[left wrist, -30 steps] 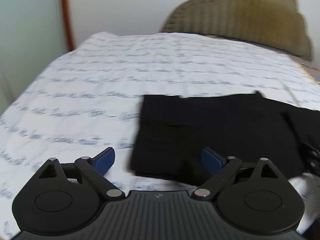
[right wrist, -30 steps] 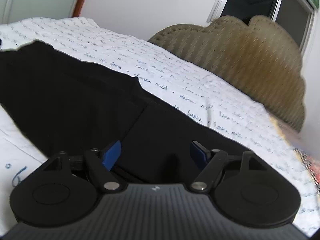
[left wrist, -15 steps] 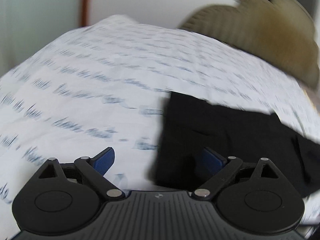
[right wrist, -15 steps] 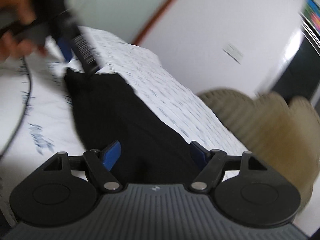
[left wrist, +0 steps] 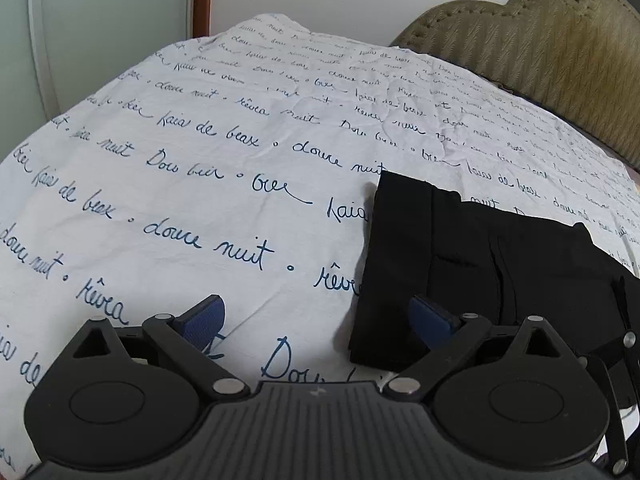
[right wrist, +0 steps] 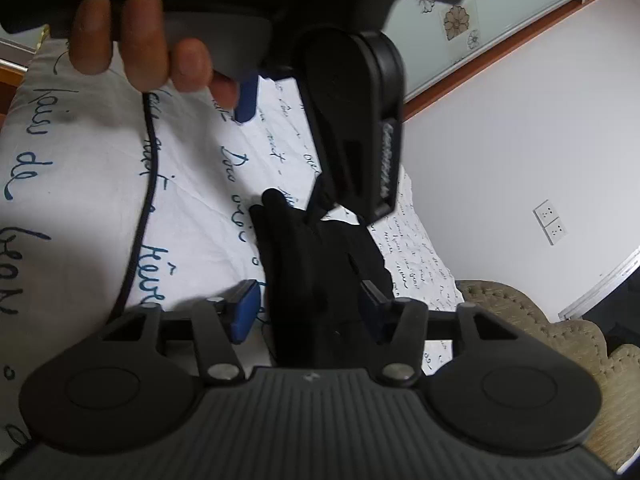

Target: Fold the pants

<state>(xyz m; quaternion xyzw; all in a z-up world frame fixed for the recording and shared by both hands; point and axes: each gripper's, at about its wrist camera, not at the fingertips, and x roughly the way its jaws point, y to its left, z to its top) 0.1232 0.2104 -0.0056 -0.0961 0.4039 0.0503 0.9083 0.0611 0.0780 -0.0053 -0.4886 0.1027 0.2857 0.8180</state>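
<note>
Black pants (left wrist: pixel 480 264) lie folded on the white bedsheet (left wrist: pixel 192 184) printed with blue script, at the right of the left wrist view. My left gripper (left wrist: pixel 318 316) is open at their near left corner; its right pad (left wrist: pixel 430 318) overlaps the fabric edge and its left pad is over bare sheet. In the right wrist view the picture is rolled. There the pants (right wrist: pixel 316 264) run between the pads of my right gripper (right wrist: pixel 308 310), whose jaws are closing, with a thin gap still showing at the left pad (right wrist: pixel 246 312).
A person's hand (right wrist: pixel 132 40) holds the left gripper's handle above the sheet, and a black cable (right wrist: pixel 140 208) hangs from it. An olive padded headboard (left wrist: pixel 540 52) bounds the bed's far side. A wall socket (right wrist: pixel 552 222) and a glass door (right wrist: pixel 460 20) stand beyond.
The left view has swung so the pants sit further right. My right gripper has rolled sharply and travelled along the pants toward the left gripper, and its jaws have narrowed.
</note>
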